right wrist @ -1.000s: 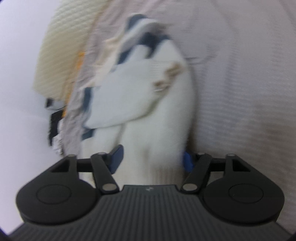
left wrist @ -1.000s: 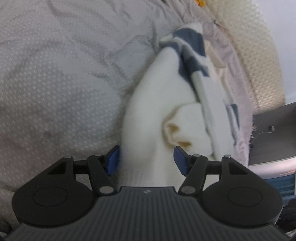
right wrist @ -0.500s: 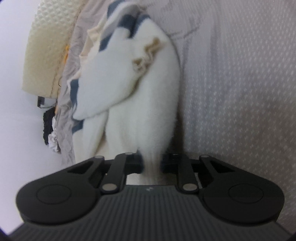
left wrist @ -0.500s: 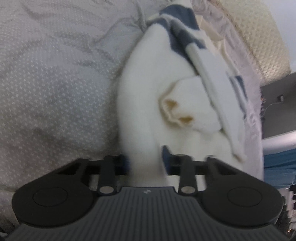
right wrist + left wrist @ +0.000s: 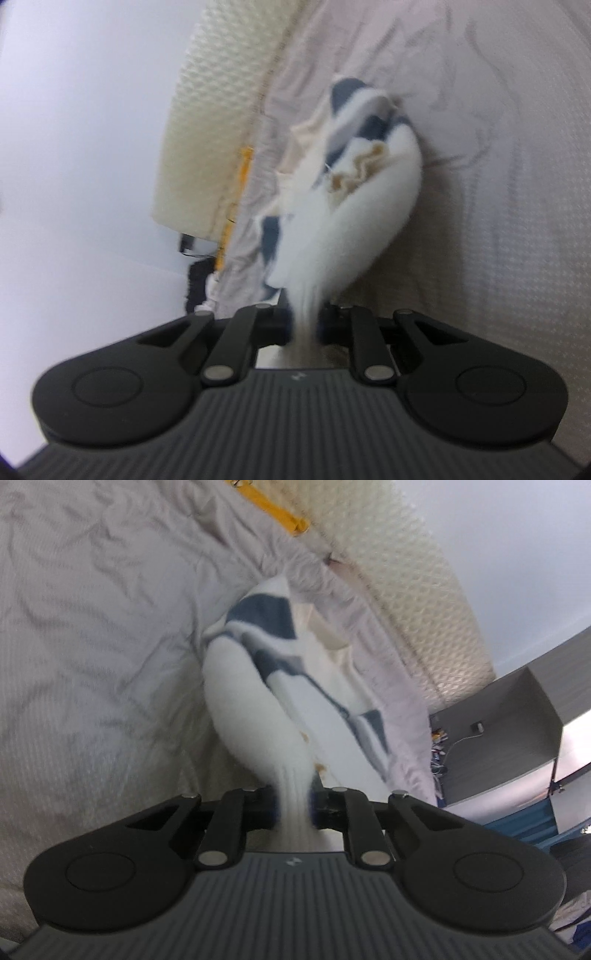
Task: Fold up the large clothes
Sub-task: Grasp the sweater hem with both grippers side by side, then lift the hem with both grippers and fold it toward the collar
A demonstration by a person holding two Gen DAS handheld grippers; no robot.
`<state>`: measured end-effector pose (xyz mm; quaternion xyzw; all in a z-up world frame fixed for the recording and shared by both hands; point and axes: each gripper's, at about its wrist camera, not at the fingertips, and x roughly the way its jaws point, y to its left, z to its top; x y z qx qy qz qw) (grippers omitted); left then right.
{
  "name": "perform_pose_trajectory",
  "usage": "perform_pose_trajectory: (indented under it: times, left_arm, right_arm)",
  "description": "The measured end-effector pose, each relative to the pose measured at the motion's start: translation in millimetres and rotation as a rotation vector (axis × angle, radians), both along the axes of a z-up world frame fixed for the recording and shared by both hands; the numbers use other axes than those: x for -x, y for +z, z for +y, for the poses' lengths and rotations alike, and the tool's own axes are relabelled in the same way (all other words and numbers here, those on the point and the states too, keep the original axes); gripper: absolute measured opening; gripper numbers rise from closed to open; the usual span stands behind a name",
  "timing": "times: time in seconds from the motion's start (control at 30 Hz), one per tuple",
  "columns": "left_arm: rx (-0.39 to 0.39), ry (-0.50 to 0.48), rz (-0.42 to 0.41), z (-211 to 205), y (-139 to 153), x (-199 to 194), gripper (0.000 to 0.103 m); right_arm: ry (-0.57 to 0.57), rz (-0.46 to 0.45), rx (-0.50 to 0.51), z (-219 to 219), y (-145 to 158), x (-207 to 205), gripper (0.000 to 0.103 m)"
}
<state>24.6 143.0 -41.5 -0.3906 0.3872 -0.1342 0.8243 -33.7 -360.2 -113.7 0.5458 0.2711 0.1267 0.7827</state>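
A fluffy white sweater (image 5: 251,709) with navy stripes and a tan-lined cuff lies bunched on the bed and stretches away from both cameras. My left gripper (image 5: 293,805) has its jaws closing, and the pads pinch the ribbed white edge of the sweater. In the right wrist view the same sweater (image 5: 354,229) is blurred. My right gripper (image 5: 304,325) is likewise closing, with a gathered white edge squeezed between its pads. Both held ends rise off the sheet while the striped far end rests on it.
A wrinkled pale grey sheet (image 5: 92,646) covers the bed (image 5: 517,184). A cream quilted headboard (image 5: 417,590) runs along the far edge, with a yellow object (image 5: 273,509) beside it. A grey desk (image 5: 517,720) with cables stands past the bed's corner.
Both grippers went from open around the sweater's near edge to pinched on it. Both have lifted, pulling the near edge up, so the sweater now looks narrower and stretched.
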Motion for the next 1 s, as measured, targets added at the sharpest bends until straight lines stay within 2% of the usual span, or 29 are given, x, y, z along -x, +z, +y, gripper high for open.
perform_pose_trajectory:
  times: [0.17, 0.57, 0.73, 1.0]
  left_arm:
    - [0.022, 0.0, -0.026, 13.4, 14.4, -1.7, 0.015]
    - [0.048, -0.046, -0.126, 34.2, 61.3, 10.4, 0.015]
    - [0.058, -0.073, -0.167, 38.9, 83.7, 37.1, 0.015]
    - [0.142, -0.087, -0.209, 54.0, 102.2, 108.8, 0.015]
  right_arm:
    - [0.011, -0.111, -0.035, -4.8, 16.8, 4.8, 0.015]
    - [0.047, -0.246, -0.09, -11.1, 42.8, 14.2, 0.015]
    - [0.057, -0.282, -0.089, -10.4, 54.0, 41.4, 0.015]
    - [0.09, -0.297, -0.043, -9.2, 86.3, 102.2, 0.015]
